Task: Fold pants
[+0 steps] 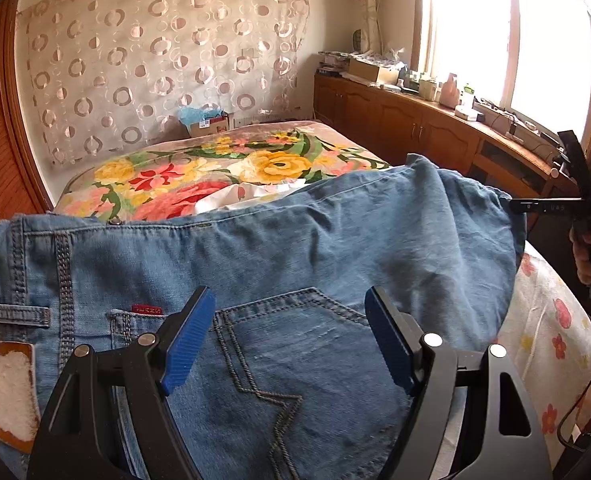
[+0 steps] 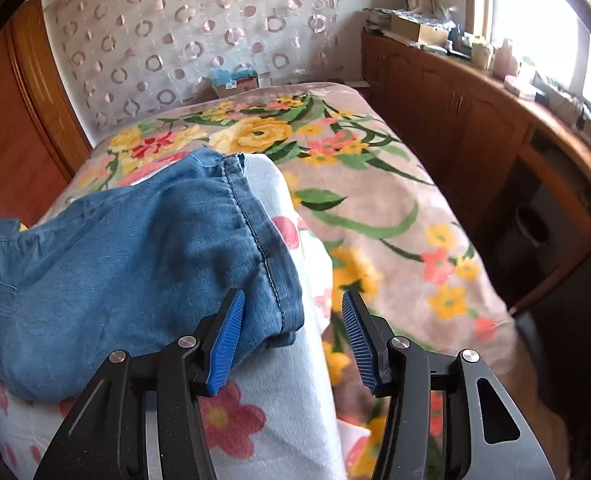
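Blue jeans (image 1: pixel 295 248) lie on the bed, one leg folded up over the seat. My left gripper (image 1: pixel 289 320) stands open over the back pocket (image 1: pixel 303 344), its blue pads apart and pressing on nothing. In the right wrist view the jeans (image 2: pixel 135 248) end in a stitched hem (image 2: pixel 263 256). My right gripper (image 2: pixel 291 336) is open at that hem's near corner; the corner lies beside the left pad (image 2: pixel 227 344), and the right pad is well clear of the cloth. The right gripper's black frame (image 1: pixel 555 205) shows at the jeans' right edge.
The jeans rest on a white flowered quilt (image 2: pixel 275 400) over a flowered blanket (image 2: pixel 375 200). A wooden cabinet (image 2: pixel 475 112) with clutter runs along the right under a bright window (image 1: pixel 495 32). A cardboard box (image 1: pixel 209 124) stands at the bed's head. A hand (image 1: pixel 583 252) holds the right gripper.
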